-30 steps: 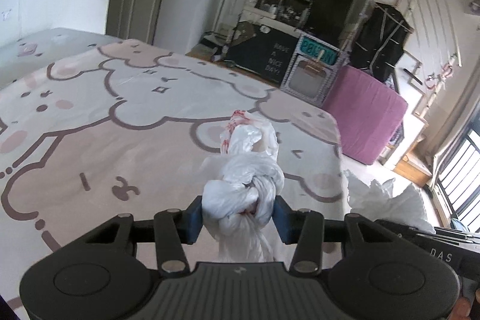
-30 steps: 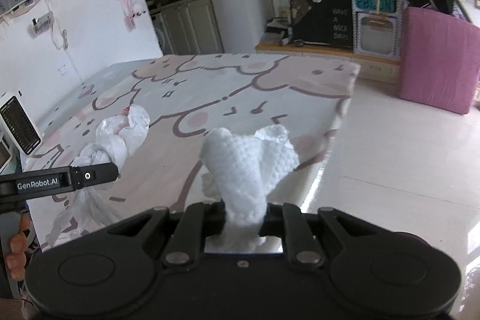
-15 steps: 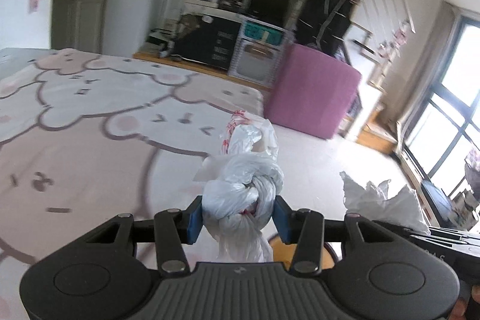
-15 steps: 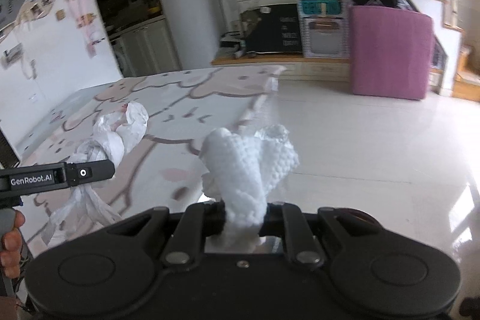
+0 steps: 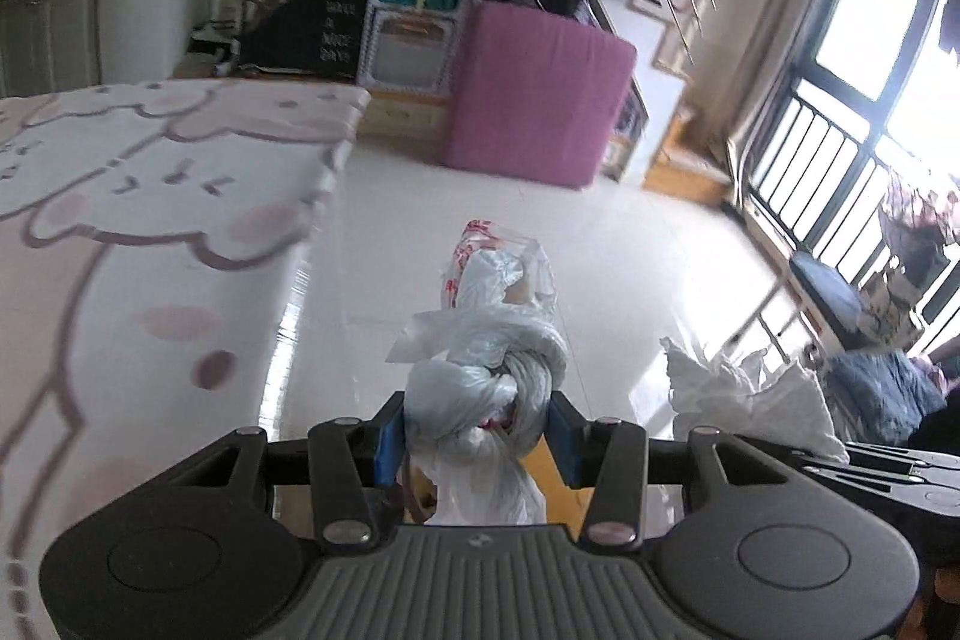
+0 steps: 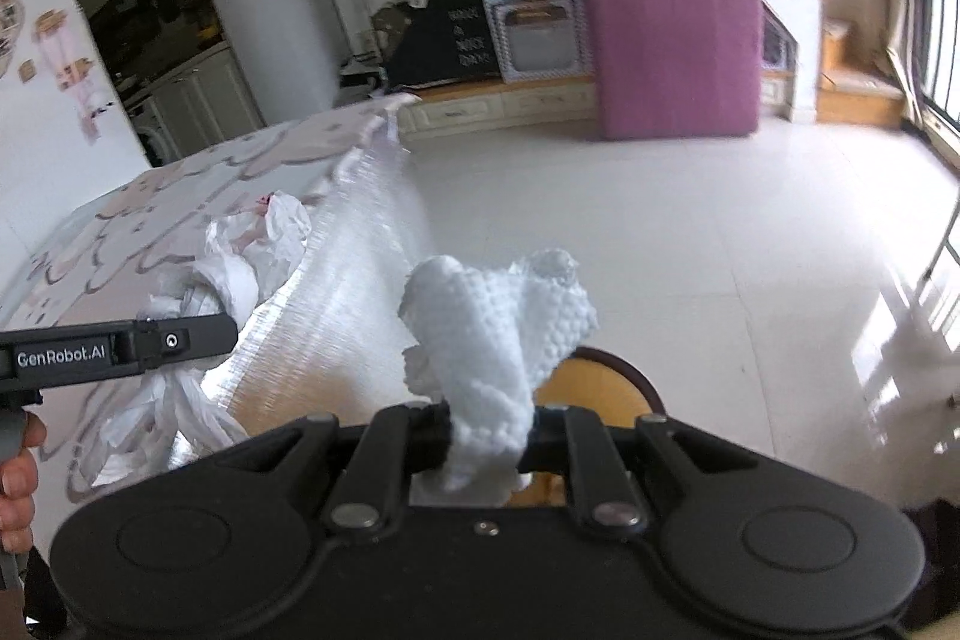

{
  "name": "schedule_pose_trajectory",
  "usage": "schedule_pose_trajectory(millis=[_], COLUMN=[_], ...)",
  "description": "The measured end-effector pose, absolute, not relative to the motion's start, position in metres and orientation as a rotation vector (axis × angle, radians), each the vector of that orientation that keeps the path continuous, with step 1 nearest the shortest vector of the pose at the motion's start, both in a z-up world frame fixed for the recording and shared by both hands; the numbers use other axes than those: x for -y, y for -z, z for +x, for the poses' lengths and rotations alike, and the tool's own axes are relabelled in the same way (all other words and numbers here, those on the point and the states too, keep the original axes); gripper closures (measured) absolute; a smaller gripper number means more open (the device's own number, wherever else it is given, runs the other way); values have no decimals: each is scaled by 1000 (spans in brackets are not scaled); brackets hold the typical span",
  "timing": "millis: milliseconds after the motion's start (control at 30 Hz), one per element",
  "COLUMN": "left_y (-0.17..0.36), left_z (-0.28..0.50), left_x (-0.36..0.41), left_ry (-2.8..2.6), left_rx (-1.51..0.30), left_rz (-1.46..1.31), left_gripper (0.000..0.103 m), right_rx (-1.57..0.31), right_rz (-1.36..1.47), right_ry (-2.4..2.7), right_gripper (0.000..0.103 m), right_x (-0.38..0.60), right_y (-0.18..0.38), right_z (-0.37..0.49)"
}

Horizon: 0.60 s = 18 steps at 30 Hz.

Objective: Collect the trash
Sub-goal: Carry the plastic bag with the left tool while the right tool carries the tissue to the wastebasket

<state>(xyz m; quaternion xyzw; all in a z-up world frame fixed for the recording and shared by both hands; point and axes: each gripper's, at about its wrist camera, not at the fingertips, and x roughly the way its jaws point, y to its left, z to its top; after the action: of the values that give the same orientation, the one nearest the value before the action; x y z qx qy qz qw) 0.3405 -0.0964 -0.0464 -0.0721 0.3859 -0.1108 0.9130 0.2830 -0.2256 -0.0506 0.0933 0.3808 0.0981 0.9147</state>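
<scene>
- Since a second ago we have swung both grippers off the table (image 5: 108,244): before, the patterned cloth filled the view under the bag; now the bag hangs past the table edge, over white floor (image 5: 630,268), and the paper has likewise come off the cloth to hang over the floor.
- We hold a knotted plastic bag (image 5: 486,376) in our left gripper (image 5: 477,430); its blue pads (image 5: 387,430) press on the knot from both sides, part-way closed, and the bag's tail hangs below them.
- We hold a wad of white embossed paper (image 6: 498,334) in our right gripper (image 6: 486,436); its fingers are nearly closed, pinching the wad's narrow lower part, with the crumpled top standing above them.
- Seen from the right wrist, the bag (image 6: 240,268) and left gripper (image 6: 180,340) sit to the left, beside the table's clear-covered edge (image 6: 336,244), and a hand (image 6: 18,484) grips the handle.
- Seen from the left wrist, the paper (image 5: 744,400) sits to the right of the bag, close but apart.
- Just under both grippers shows a round orange surface with a dark rim (image 6: 606,382); what it is we cannot tell.
- Farther off, a pink block (image 6: 672,46) stands on the floor by a low cabinet (image 6: 534,22), and a barred window (image 5: 840,148) is at right.
</scene>
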Motion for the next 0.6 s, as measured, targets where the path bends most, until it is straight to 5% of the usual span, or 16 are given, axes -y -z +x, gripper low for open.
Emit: schedule_pose_trajectory(millis=[600], left_y=[207], left_z=[468], left_x=[171], left_ry=[267], left_rx=[-1202], left_rz=[-50], left_gripper=[55], right_rx=[-998], right_rz=[305], right_ry=[-45], right_gripper=[89], right_x=[309], right_y=[162], right_z=[325])
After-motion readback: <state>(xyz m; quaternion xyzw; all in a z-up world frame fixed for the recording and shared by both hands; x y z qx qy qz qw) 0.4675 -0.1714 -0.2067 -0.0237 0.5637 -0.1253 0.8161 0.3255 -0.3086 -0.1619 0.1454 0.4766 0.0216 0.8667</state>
